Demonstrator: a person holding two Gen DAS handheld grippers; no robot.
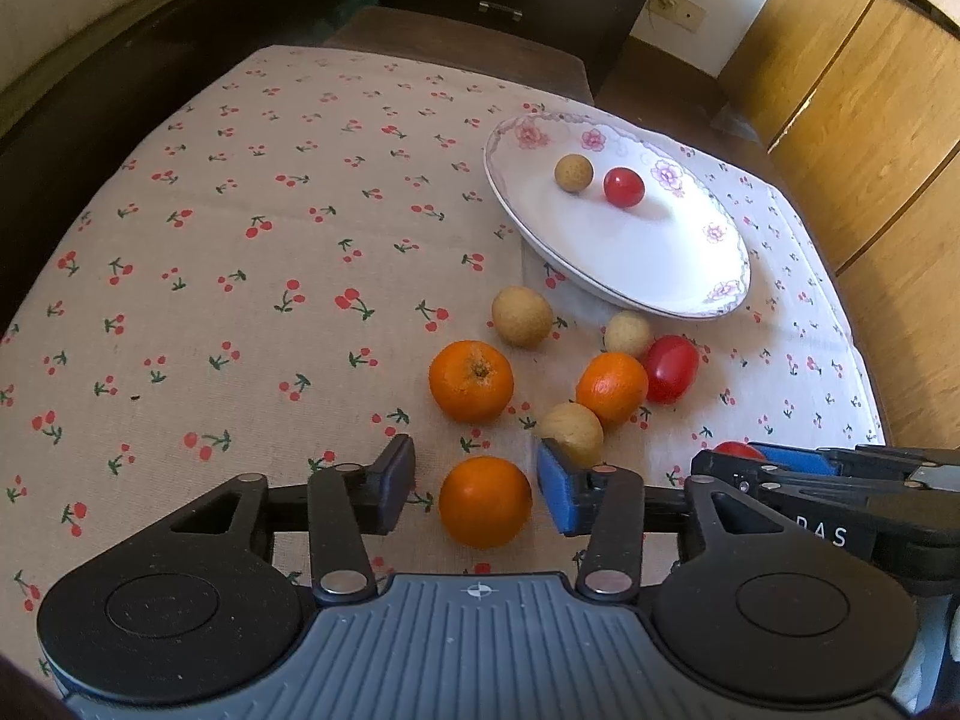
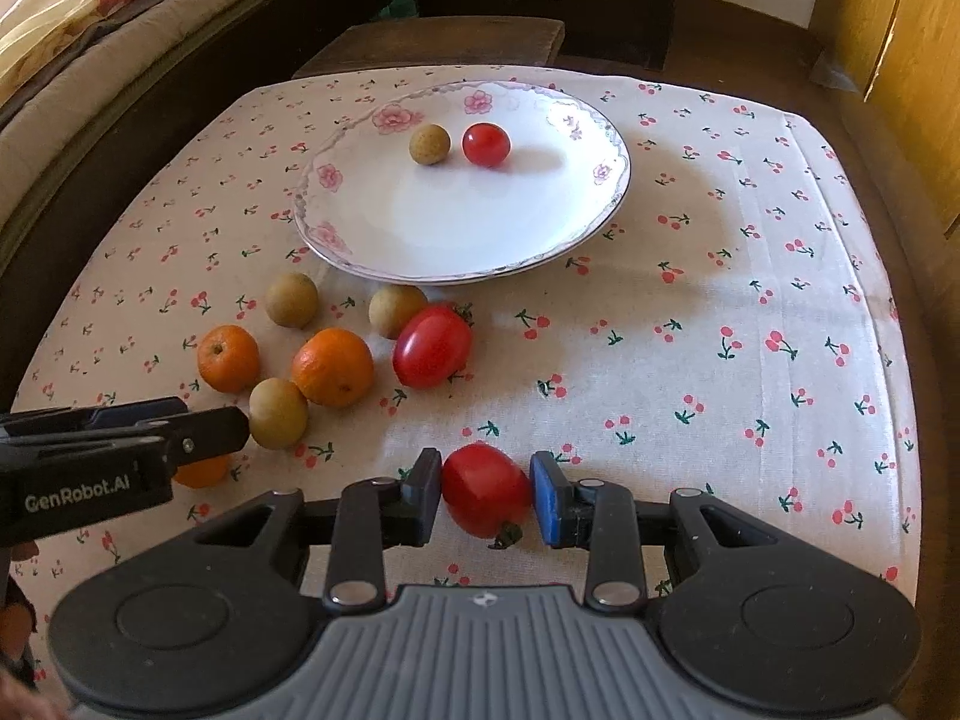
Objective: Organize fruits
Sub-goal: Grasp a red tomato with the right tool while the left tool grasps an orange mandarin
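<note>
Right now the left gripper (image 1: 476,486) is hanging over the cherry-print tablecloth (image 1: 240,276) with its jaws parted around a small orange (image 1: 485,501); the pads are standing clear of the fruit on both sides, and the orange is resting on the cloth. Beside it, the right gripper (image 2: 486,498) is clamping narrowly on a red tomato (image 2: 487,489), both pads pressing its sides. Further out, two more oranges (image 1: 471,381) (image 1: 612,387), three tan round fruits (image 1: 522,316) (image 1: 627,333) (image 1: 573,433) and another tomato (image 1: 671,368) are lying loosely together on the cloth, just short of a white floral plate (image 1: 654,264). On that plate a small tan fruit (image 1: 573,171) and a cherry tomato (image 1: 624,186) are sitting side by side near the far rim, apart from each other.
</note>
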